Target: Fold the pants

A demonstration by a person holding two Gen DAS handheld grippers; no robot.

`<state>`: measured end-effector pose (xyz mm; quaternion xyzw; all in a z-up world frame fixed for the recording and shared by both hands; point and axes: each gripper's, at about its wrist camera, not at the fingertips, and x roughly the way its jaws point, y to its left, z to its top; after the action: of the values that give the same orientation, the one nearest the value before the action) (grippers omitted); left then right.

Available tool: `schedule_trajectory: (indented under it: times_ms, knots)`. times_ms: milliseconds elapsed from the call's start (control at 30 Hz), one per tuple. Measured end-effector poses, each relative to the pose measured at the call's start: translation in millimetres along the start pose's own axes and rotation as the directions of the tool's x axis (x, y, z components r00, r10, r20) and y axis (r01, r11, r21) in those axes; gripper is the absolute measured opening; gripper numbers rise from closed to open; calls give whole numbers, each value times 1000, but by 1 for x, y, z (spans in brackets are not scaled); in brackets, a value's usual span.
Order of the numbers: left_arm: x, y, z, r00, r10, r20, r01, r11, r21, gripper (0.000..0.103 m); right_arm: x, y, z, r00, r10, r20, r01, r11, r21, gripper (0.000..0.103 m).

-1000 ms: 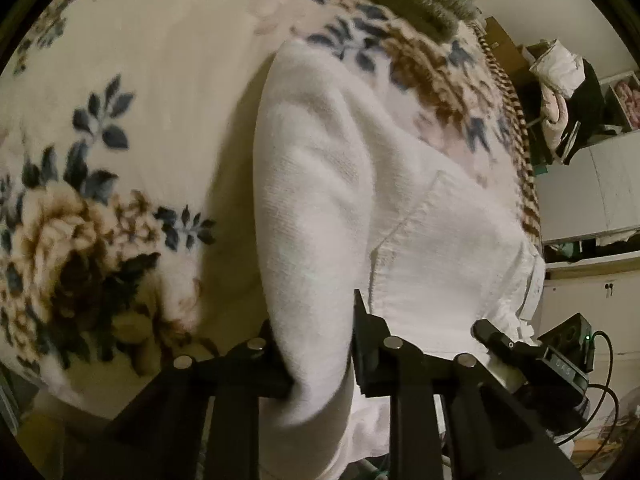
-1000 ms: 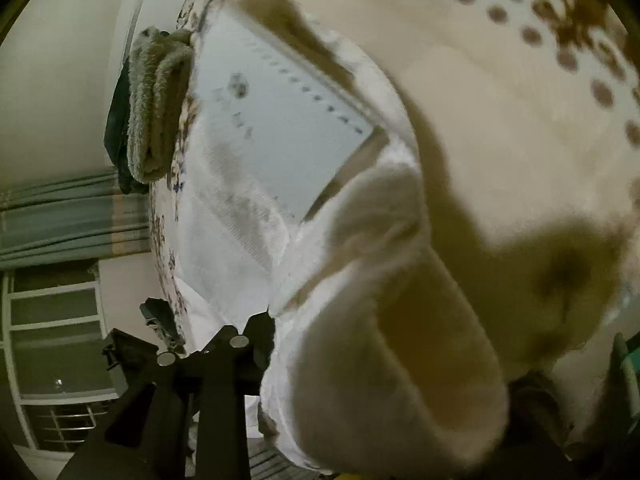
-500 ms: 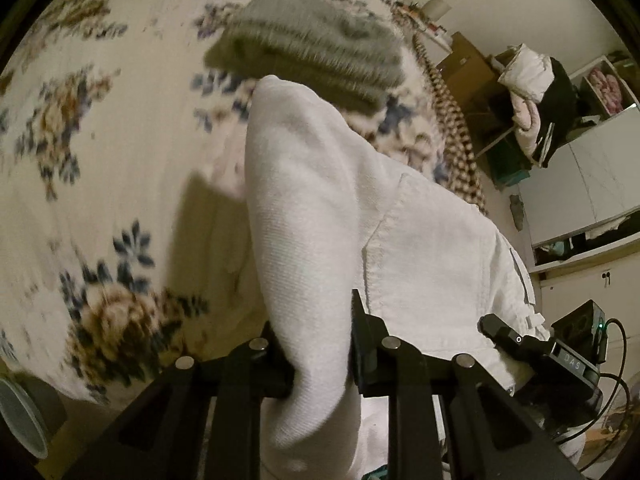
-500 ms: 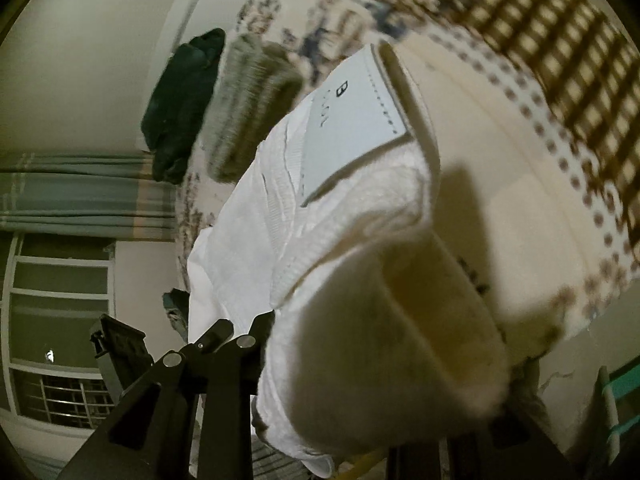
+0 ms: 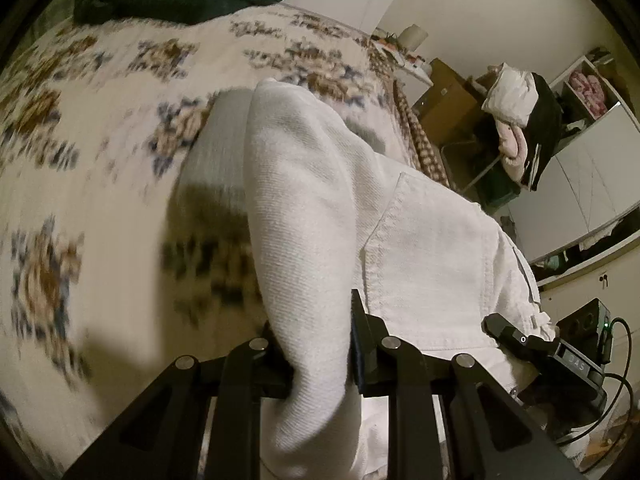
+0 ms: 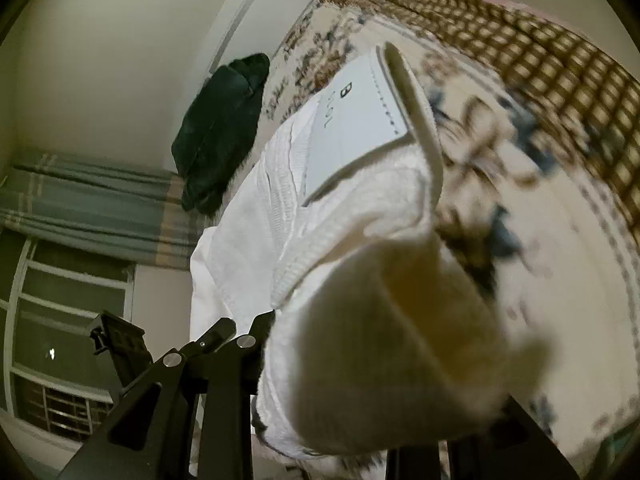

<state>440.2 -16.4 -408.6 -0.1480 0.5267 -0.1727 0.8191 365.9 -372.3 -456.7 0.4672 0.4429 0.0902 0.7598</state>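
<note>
Both the left tongs (image 5: 320, 344) and right tongs (image 6: 360, 364), clamped on the pants (image 5: 420, 248), have swept them farther up the bed (image 5: 100, 168), carrying the fold on.

Left gripper (image 5: 320, 344) seen from own wrist camera: both black fingers (image 5: 362, 344) in view, jaws closed on fold of white pants (image 5: 304, 240), cloth pinched between pads and bunched out below them. Right gripper (image 6: 344, 364) seen from own wrist camera: left finger (image 6: 256, 344) visible, right finger mostly hidden by cloth; jaws clamped on thick bunched pants edge. Right gripper body also seen low right in left view.
</note>
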Motion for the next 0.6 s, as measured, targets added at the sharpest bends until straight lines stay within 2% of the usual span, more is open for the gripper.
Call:
schedule_trajectory:
  times_ms: [200, 367, 467, 600]
  knots:
    - [41, 24, 84, 999, -14, 32, 14, 1000, 16, 18, 75, 23, 76, 999, 23, 30, -23, 1000, -11, 28]
    - [84, 56, 138, 999, -17, 38, 17, 1000, -7, 18, 147, 27, 132, 999, 28, 22, -28, 999, -23, 28]
    - [108, 76, 151, 1000, -14, 21, 14, 1000, -28, 18, 186, 23, 150, 1000, 10, 0, -10, 999, -32, 28]
    - [143, 107, 142, 999, -20, -43, 17, 996, -84, 20, 221, 7, 157, 998, -26, -50, 25, 999, -28, 28]
